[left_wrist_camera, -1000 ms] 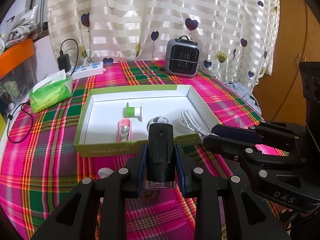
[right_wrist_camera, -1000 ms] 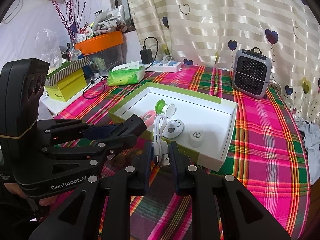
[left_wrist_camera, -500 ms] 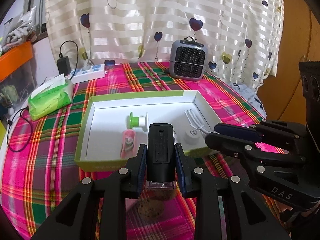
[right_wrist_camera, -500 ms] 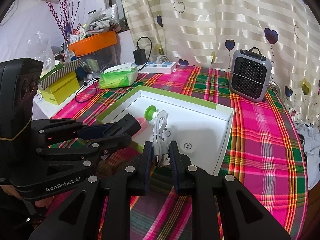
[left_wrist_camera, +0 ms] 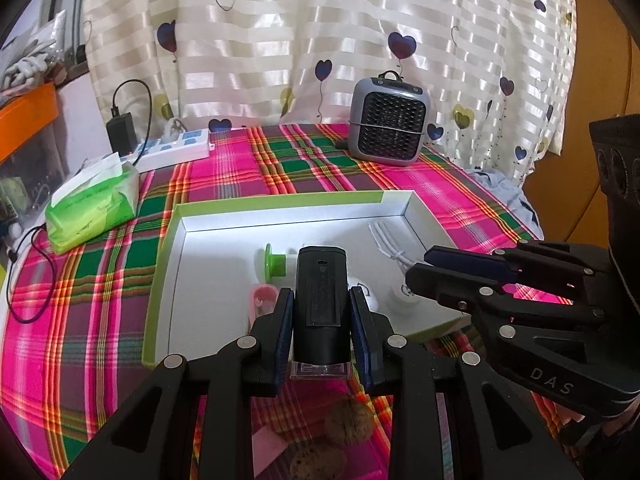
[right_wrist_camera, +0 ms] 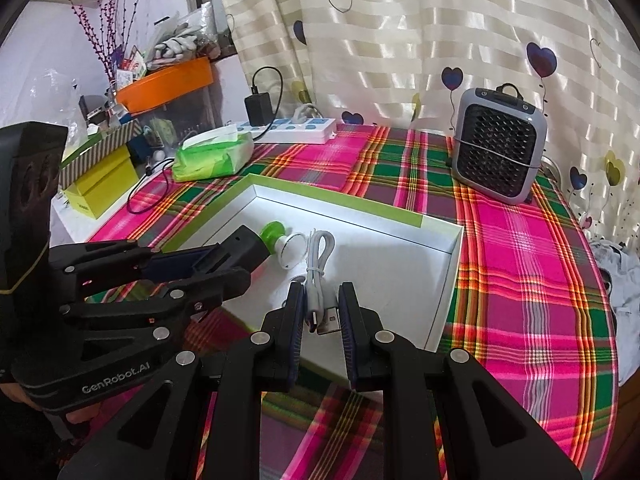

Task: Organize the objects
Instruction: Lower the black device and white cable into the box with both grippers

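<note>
1. Both grippers are loaded: the left gripper (left_wrist_camera: pixel 321 314) is clamped on a black boxy device (left_wrist_camera: pixel 320 300), and the right gripper (right_wrist_camera: pixel 323 316) is squeezed fully closed on a bundled white USB cable (right_wrist_camera: pixel 318 264), its pads pressing on the plug end.
2. Both loads hang above the near edge of the white tray (left_wrist_camera: pixel 416 210), which sits on the plaid cloth with a green spool (left_wrist_camera: pixel 274 262), a pink item (left_wrist_camera: pixel 262 296) and a white round puck (left_wrist_camera: pixel 402 294) already inside it.
3. Judged from this, the step in hand is carrying these two things over the tray to set them in; neither is down yet.
4. The black device's long axis runs along the left gripper's fingers, its far end aimed into the tray and its clear-edged base toward the camera.
5. The cable's coil stretches away from the right gripper toward the tray's far wall, with the metal plug nearest the pads.
6. Next, each load probably needs a bare patch of tray floor: the device lowered clear of the spool and the pink item, the cable laid toward the tray's right side, then the jaws opened.
</note>
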Available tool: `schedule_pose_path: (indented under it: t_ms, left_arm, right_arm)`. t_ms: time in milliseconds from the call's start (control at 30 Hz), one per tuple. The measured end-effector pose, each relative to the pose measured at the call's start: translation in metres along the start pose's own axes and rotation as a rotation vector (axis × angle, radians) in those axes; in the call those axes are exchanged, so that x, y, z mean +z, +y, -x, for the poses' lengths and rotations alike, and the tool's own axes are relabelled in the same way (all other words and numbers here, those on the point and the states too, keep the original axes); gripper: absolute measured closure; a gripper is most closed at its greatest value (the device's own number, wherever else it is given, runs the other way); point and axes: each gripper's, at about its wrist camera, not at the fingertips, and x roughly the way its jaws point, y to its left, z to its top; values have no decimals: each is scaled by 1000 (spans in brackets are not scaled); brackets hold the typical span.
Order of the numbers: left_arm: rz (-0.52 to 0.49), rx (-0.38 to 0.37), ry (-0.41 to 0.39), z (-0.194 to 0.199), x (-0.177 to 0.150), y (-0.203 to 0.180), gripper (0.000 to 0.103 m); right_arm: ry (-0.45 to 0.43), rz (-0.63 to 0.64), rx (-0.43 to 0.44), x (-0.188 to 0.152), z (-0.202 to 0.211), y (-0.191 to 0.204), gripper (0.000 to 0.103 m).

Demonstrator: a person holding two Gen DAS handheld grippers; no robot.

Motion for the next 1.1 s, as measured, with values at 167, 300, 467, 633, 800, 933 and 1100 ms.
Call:
schedule_pose_path:
  t_ms: [167,300,467,633,800,933,1100]
  left_arm:
    - [-1,1,8,-8,3,2,78]
    - [1,-5,13,-13,5,3,78]
    - [-7,-11,23,-20,6,4,78]
    - [2,-8,37,-27,6,7,78]
    - [2,-5,43,-31,5,8,78]
    - [4,0,56,-36,3,9,78]
    - [-8,9,55,-39,3,8,78]
  right_arm:
    - [11,-8,-5,5,-9,-4,84]
    - [22,-21,-1,9,-17,-8,84]
    - [37,-34,3,11,-29,-10,84]
    - [45,-32,3,15,-36,-8,84]
    - [60,-37,2,15,-44,-10,84]
    - [73,-37,2,16,-50,-11,84]
    - [92,-36,-1,15,-58,-12,84]
